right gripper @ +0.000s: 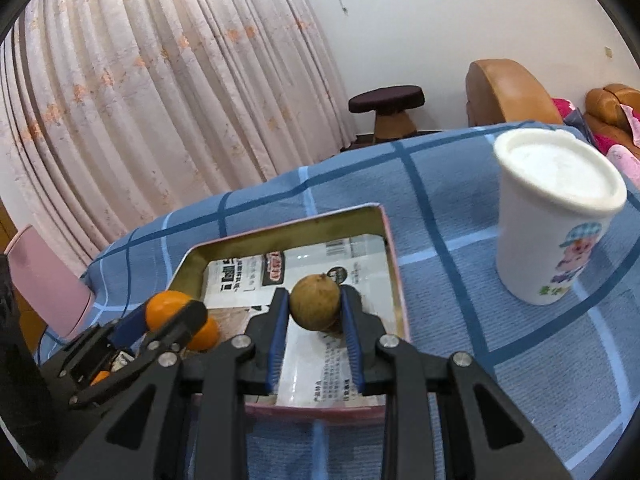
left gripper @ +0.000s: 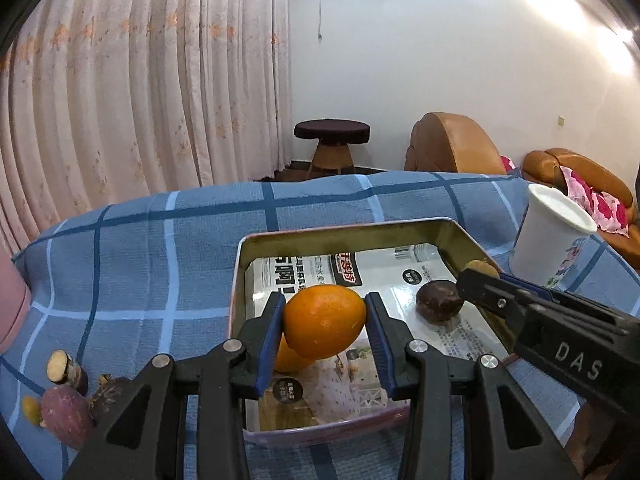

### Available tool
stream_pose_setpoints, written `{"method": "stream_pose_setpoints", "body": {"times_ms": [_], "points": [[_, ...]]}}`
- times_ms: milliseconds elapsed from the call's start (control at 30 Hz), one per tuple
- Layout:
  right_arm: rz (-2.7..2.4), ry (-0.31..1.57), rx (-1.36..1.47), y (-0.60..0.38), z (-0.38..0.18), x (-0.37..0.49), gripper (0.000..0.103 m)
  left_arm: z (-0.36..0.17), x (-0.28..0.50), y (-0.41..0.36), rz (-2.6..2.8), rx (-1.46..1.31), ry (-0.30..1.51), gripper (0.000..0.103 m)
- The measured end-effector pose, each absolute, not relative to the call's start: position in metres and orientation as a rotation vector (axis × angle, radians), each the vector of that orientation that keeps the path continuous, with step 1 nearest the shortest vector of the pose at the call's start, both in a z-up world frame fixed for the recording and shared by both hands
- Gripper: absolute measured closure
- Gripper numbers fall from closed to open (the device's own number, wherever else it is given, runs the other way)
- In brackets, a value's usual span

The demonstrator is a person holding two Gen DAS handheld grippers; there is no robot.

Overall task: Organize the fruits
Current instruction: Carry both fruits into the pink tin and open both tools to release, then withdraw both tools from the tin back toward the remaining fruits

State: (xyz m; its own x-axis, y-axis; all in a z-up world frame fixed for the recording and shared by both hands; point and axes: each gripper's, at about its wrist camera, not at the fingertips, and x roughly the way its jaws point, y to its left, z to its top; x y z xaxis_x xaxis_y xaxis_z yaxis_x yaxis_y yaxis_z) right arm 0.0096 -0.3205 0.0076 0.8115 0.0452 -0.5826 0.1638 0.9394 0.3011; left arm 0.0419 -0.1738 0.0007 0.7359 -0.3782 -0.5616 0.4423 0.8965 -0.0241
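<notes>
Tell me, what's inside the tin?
The tin holds printed paper, a dark brown fruit and an orange half hidden under the held orange. The paper covers the tin's bottom.

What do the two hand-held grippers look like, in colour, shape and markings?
Both the left gripper and the right gripper have black angular frames with silver round rivets and blue ribbed pads. White letters "DAS" mark the right gripper's side. No sleeves or cables show.
</notes>
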Motion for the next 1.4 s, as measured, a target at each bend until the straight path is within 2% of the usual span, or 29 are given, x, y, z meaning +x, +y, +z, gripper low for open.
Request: {"method": "stream_pose_setpoints", "body": {"times_ms": [67, 167, 200, 267, 367, 1400], "points": [[-0.062, 0.612, 0.345, -0.319, 0.008, 0.009, 0.07, 0.001, 0.04, -0.175, -0.451, 0.118, 0.59, 0.06], [-0.067, 0.577, 0.356, -0.319, 0.012, 0.002, 0.043, 0.001, 0.038, -0.176, -0.444, 0.127, 0.586, 0.057], [-0.075, 0.556, 0.358, -0.32, 0.014, -0.001, 0.042, 0.001, 0.036, -0.176, -0.44, 0.129, 0.579, 0.053], [-0.087, 0.532, 0.359, -0.323, 0.018, -0.004, 0.042, 0.003, 0.032, -0.175, -0.417, 0.14, 0.555, 0.034], [-0.112, 0.517, 0.37, -0.327, 0.018, -0.005, 0.036, 0.009, 0.024, -0.171, -0.396, 0.146, 0.513, 0.03], [-0.203, 0.44, 0.31, -0.3, 0.018, -0.023, 0.036, 0.01, 0.009, -0.087, -0.252, 0.101, 0.482, 0.03]]}}
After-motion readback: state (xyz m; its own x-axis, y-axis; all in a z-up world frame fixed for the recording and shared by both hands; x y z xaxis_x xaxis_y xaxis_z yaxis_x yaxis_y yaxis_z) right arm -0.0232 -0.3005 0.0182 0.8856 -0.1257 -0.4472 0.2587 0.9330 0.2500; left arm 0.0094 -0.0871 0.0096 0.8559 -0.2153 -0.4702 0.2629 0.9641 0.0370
